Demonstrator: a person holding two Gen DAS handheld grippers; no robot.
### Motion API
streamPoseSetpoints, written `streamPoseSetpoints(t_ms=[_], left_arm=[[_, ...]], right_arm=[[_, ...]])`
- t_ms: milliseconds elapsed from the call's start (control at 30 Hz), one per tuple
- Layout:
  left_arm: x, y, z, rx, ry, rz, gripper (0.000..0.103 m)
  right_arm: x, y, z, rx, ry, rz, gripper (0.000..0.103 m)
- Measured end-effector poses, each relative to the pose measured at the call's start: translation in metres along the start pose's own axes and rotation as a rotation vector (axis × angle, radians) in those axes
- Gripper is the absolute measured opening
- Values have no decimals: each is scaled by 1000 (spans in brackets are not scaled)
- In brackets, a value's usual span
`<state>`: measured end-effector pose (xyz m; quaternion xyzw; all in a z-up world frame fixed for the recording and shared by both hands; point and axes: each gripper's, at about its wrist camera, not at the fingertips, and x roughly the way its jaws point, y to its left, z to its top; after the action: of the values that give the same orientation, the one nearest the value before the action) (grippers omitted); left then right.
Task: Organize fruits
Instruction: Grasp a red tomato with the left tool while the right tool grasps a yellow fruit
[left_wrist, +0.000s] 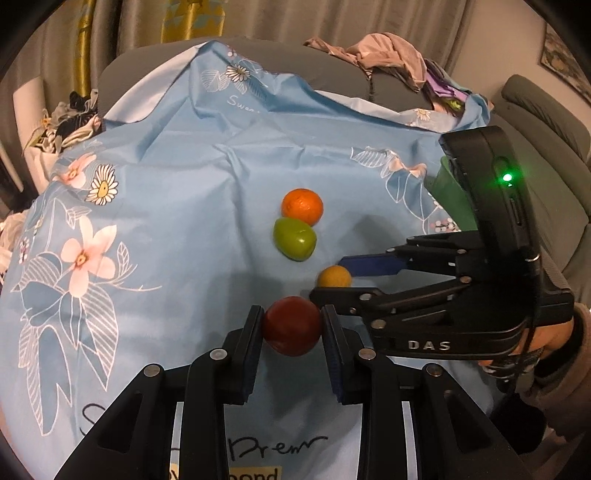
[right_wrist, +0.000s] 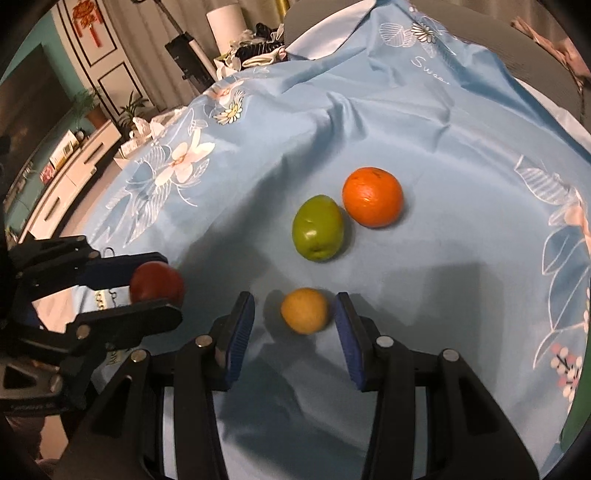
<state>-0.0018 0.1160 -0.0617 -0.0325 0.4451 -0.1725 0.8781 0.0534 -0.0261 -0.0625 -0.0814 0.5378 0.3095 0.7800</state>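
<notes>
Several fruits lie on a light-blue floral cloth (left_wrist: 177, 229). My left gripper (left_wrist: 291, 325) is shut on a red fruit (left_wrist: 291, 325), which also shows in the right wrist view (right_wrist: 157, 282). My right gripper (right_wrist: 294, 314) is open, its jaws on either side of a small yellow fruit (right_wrist: 304, 311) without touching it; the yellow fruit also shows in the left wrist view (left_wrist: 334, 277). Further off, a green fruit (right_wrist: 318, 228) lies against an orange (right_wrist: 372, 196); both show in the left wrist view, green (left_wrist: 294, 239) and orange (left_wrist: 302, 206).
A green container (left_wrist: 456, 201) stands at the cloth's right edge, partly hidden behind the right gripper body. Clothes are piled on a grey sofa (left_wrist: 388, 59) behind. The cloth is wrinkled at its far side (right_wrist: 332, 107).
</notes>
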Motion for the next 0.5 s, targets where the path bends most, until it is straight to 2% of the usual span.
streamPoseSetpoints(t_ms=[67,133,300,500], left_arm=[[0,2,0,-6,0,1,31],[0,3,0,-10,-1,1,31],[0,3,0,-10,1,1,31],[0,-7,2,6,2,-2,31]], right_arm=[[4,1,0,-5,12,-16,33],[4,0,1,-10,8,-37,28],[-8,-3,-3,5,-17,-59,28],[-44,-4,-14,21,-84,-90,28]])
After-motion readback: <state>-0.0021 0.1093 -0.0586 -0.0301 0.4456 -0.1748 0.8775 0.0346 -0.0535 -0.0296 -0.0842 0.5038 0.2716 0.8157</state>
